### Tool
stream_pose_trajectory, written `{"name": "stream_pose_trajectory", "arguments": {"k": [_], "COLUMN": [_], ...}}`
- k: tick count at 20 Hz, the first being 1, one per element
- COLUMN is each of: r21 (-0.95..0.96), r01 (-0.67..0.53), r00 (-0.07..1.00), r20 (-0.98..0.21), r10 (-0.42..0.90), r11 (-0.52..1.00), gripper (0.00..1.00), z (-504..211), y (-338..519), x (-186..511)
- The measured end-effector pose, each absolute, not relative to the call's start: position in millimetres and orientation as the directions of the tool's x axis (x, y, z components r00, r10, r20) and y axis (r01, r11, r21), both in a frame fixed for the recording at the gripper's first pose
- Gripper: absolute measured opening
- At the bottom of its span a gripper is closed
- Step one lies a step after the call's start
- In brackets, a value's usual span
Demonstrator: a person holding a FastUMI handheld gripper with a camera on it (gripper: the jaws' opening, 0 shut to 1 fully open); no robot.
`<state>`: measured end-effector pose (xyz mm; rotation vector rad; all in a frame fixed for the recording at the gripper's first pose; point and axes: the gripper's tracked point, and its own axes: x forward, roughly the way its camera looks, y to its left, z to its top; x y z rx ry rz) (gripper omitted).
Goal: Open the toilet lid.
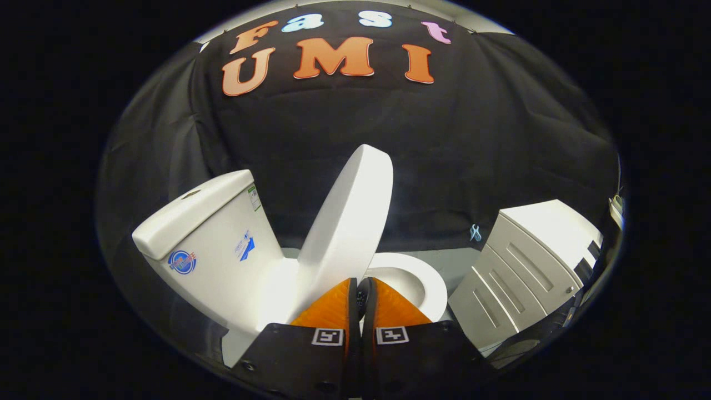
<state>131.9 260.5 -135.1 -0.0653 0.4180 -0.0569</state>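
Jaws nearly together under the raised toilet lid (347, 222), gripper (361, 291) should push it gently toward the tank (205, 233).

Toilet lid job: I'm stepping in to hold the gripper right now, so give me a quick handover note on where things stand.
Gripper: orange fingers closed together, nothing visibly clamped between them; the tips sit at the lower edge of the toilet lid.
Lid: raised well off the seat, tilted steeply up toward the tank, not yet leaning on it.
Done: the lift off the seat.
Left: probably push the lid further back until it rests by the tank, then withdraw.
Grey cabinet stands beside the toilet.
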Motion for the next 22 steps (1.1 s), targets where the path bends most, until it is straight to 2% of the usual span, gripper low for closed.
{"name": "stream_pose_trajectory", "arguments": {"k": [16, 22], "r21": [-0.368, -0.404], "r01": [0.021, -0.028], "r00": [0.943, 0.951], "r20": [-0.301, -0.293], "r10": [-0.140, -0.100], "r11": [0.930, 0.914], "gripper": [0.08, 0.08], "z": [-101, -105], "y": [389, 437], "x": [129, 128]}}
